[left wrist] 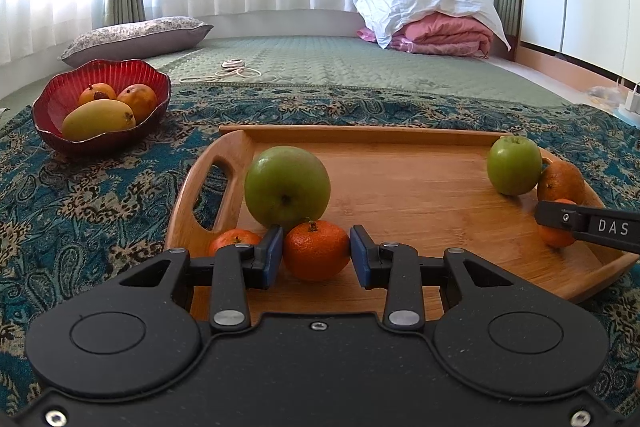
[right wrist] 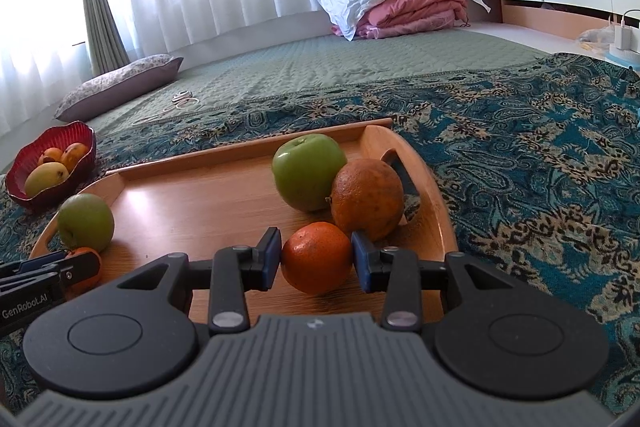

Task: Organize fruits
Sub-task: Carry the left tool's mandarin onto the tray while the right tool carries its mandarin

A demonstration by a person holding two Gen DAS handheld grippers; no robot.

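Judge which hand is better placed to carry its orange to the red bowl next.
Left, probably. The left gripper brackets an orange at the tray end nearer the red bowl. The right gripper brackets its orange at the far end.

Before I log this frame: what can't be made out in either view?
- Left wrist view: small orange mostly hidden behind the left claw.
- Left wrist view: right claw cut off by the edge, covering its orange.
- Right wrist view: tray near edge hidden by the claw body.
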